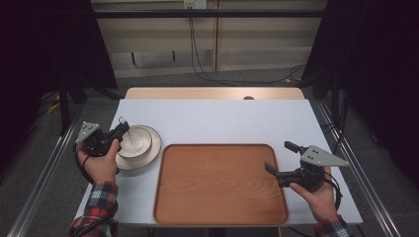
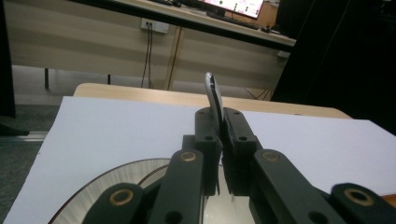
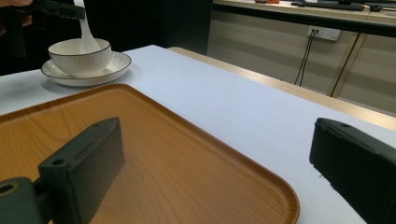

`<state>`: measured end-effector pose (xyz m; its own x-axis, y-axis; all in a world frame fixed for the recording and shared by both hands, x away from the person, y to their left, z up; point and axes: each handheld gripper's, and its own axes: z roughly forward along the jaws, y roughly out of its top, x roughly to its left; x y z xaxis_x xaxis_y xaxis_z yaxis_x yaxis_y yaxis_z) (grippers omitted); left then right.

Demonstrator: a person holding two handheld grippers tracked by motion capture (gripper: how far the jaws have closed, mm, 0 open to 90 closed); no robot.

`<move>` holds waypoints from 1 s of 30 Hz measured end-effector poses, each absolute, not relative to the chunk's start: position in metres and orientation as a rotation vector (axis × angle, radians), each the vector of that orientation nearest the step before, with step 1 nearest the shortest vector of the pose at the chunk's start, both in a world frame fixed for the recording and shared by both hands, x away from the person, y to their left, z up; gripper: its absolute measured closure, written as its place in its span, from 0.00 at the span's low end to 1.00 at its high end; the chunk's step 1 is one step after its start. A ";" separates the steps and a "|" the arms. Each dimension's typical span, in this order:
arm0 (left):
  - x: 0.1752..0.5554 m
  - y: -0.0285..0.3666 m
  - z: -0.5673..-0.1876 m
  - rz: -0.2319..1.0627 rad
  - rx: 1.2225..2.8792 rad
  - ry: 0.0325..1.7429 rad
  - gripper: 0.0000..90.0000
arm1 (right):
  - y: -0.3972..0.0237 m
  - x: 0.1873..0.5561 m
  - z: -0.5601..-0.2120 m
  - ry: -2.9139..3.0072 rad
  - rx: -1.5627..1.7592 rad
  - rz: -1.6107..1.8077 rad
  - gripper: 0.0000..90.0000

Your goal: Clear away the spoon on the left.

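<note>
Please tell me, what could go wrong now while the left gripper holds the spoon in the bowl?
1. The left gripper pinches the spoon only on its thin handle, so the spoon might slip or twist when lifted.
2. The spoon's scoop sits inside the bowl, which rests on a plate; a sideways pull could tip or drag the bowl.
3. The right gripper hangs open at the tray edge and may bump it.

I note red, white and dark plaid sleeves at both lower corners of the high view. The left gripper (image 1: 120, 129) is black with a grey three-cornered plate and a black cable looping below the hand. Its fingers (image 2: 208, 135) show brass-coloured pivot bushings and small screw holes. The right gripper (image 1: 280, 158) matches: matte black, grey plate, black cable.
</note>
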<state>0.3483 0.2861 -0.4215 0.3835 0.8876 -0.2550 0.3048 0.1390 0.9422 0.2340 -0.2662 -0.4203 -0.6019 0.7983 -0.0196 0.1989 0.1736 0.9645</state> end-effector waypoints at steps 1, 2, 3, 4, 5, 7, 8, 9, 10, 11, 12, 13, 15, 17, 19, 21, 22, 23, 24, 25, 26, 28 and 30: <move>0.348 0.286 -0.420 0.595 1.415 1.151 0.95 | -0.266 0.234 -0.420 1.910 0.943 1.449 0.01; 0.347 0.286 -0.418 0.592 1.413 1.147 0.95 | -0.267 0.234 -0.420 1.906 0.938 1.445 0.01; 0.346 0.286 -0.416 0.583 1.422 1.135 0.95 | -0.267 0.234 -0.420 1.906 0.941 1.448 0.01; 0.346 0.286 -0.414 0.593 1.417 1.139 0.95 | -0.267 0.234 -0.420 1.904 0.944 1.443 0.01; 0.345 0.286 -0.412 0.589 1.425 1.125 0.95 | -0.267 0.234 -0.420 1.902 0.947 1.443 0.01; 0.345 0.285 -0.408 0.593 1.411 1.119 0.95 | -0.268 0.234 -0.420 1.903 0.944 1.449 0.01; 0.345 0.285 -0.406 0.588 1.406 1.113 0.95 | -0.267 0.234 -0.420 1.899 0.944 1.452 0.01; 0.344 0.285 -0.404 0.582 1.412 1.107 0.95 | -0.267 0.233 -0.420 1.898 0.941 1.454 0.01; 0.344 0.285 -0.402 0.578 1.399 1.109 0.95 | -0.267 0.233 -0.420 1.901 0.933 1.453 0.01; 0.343 0.285 -0.400 0.578 1.403 1.106 0.95 | -0.267 0.233 -0.419 1.896 0.937 1.452 0.01; 0.343 0.284 -0.399 0.569 1.398 1.105 0.95 | -0.266 0.233 -0.419 1.898 0.936 1.455 0.00; 0.343 0.282 -0.397 0.565 1.391 1.099 0.95 | -0.266 0.233 -0.420 1.903 0.931 1.461 0.00; 0.342 0.281 -0.394 0.555 1.393 1.090 0.95 | -0.266 0.234 -0.421 1.920 0.926 1.465 0.00; 0.341 0.281 -0.392 0.537 1.397 1.078 0.95 | -0.265 0.234 -0.421 1.932 0.927 1.465 0.00; 0.341 0.280 -0.390 0.531 1.398 1.074 0.95 | -0.264 0.234 -0.422 1.942 0.916 1.465 0.00; 0.340 0.278 -0.387 0.522 1.397 1.062 0.95 | -0.265 0.233 -0.422 1.945 0.916 1.470 0.00; 0.339 0.277 -0.386 0.518 1.391 1.060 0.95 | -0.265 0.233 -0.422 1.948 0.924 1.477 0.00; 0.339 0.276 -0.385 0.508 1.381 1.052 0.95 | -0.265 0.233 -0.422 1.953 0.930 1.479 0.00; 0.338 0.276 -0.383 0.497 1.393 1.048 0.95 | -0.265 0.233 -0.422 1.953 0.930 1.479 0.00; 0.338 0.275 -0.383 0.484 1.389 1.036 0.95 | -0.265 0.233 -0.422 1.951 0.931 1.479 0.00; 0.337 0.273 -0.382 0.481 1.387 1.034 0.95 | -0.265 0.233 -0.422 1.951 0.931 1.479 0.00; 0.336 0.271 -0.380 0.468 1.401 1.019 0.95 | -0.265 0.233 -0.422 1.952 0.928 1.478 0.00; 0.335 0.268 -0.380 0.449 1.404 1.001 0.95 | -0.265 0.233 -0.422 1.968 0.918 1.485 0.00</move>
